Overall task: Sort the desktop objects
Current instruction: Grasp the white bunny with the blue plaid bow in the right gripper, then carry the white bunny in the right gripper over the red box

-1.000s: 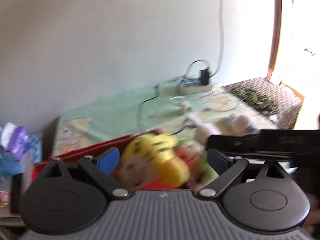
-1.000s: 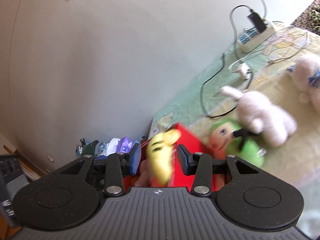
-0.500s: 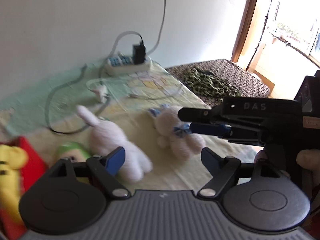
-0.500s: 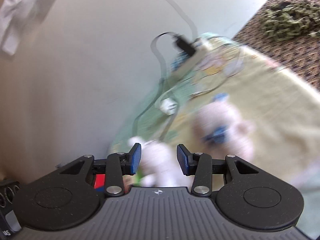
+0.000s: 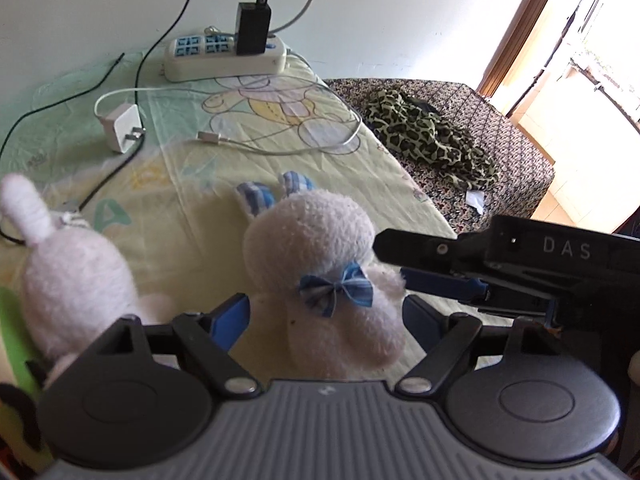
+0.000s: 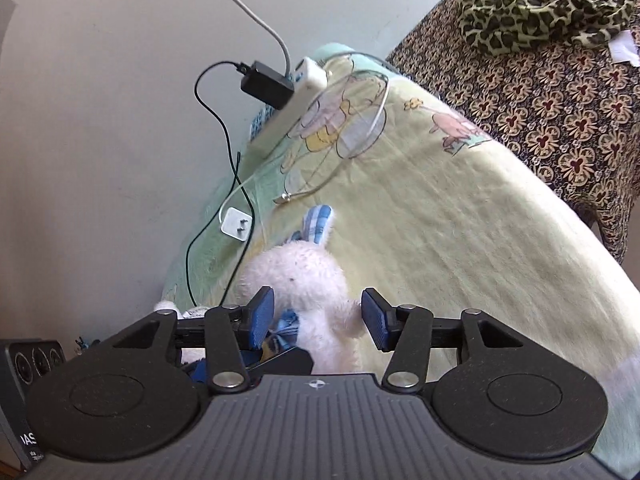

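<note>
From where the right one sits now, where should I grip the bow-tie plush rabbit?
Grip the rabbit across its round head, coming straight ahead. The open right hand-held gripper already straddles it; the head is compact, soft, and clear of the cables, unlike the thin checked ears.

Bare blanket (image 6: 460, 216) right of blue-bowed bunny (image 5: 320, 264), white bunny (image 5: 72, 276) crowding left, cables (image 5: 280, 144) behind

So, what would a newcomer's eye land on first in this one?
The white plush bunny with the blue bow, lying on the yellow-green blanket with both open grippers, left and right, around it. Then the black charger plugged into the white power strip by the wall.
</note>
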`<action>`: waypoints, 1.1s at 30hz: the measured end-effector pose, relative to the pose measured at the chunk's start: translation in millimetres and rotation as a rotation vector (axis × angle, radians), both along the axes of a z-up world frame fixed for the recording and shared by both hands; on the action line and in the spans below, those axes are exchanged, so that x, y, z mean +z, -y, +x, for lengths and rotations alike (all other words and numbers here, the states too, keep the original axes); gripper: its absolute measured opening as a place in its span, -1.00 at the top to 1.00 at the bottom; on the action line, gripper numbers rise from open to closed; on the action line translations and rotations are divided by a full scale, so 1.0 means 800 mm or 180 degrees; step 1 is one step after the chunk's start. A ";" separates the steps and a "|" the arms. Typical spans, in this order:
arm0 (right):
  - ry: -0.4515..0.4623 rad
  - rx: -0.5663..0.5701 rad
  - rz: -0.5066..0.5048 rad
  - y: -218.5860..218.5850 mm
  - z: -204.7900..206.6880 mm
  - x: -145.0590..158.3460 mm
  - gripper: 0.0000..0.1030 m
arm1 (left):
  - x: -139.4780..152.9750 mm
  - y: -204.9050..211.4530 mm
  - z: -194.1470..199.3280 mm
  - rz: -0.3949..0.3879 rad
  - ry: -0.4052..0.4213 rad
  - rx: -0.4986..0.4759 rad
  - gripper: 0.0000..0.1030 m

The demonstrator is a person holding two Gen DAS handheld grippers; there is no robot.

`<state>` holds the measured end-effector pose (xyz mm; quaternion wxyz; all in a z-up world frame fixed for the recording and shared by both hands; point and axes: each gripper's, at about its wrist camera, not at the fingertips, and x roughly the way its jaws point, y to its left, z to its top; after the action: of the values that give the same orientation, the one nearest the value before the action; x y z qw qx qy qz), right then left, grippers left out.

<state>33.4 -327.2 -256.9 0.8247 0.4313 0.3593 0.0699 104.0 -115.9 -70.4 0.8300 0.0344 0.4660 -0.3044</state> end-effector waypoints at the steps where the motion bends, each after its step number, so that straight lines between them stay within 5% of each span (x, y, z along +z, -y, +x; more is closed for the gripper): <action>1: -0.0018 0.0032 0.0001 0.000 0.004 -0.003 -0.03 | -0.004 0.004 0.005 0.0032 -0.0017 0.0000 -0.61; 12: -0.0029 0.0427 0.0331 -0.020 0.043 -0.020 -0.13 | -0.026 0.004 0.031 0.0033 -0.0244 0.0087 -0.54; 17: 0.0008 0.0473 0.0316 -0.020 0.039 -0.012 0.06 | -0.017 -0.006 0.031 -0.0044 -0.0281 0.0123 -0.49; 33: 0.0124 0.0625 0.0178 -0.044 -0.044 0.034 0.17 | 0.039 -0.022 -0.066 -0.0071 0.0134 -0.0081 -0.46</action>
<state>-1.4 -291.9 -230.0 0.8083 0.4154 0.3816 0.1687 51.5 -97.9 -39.1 0.8361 0.0374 0.4445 -0.3193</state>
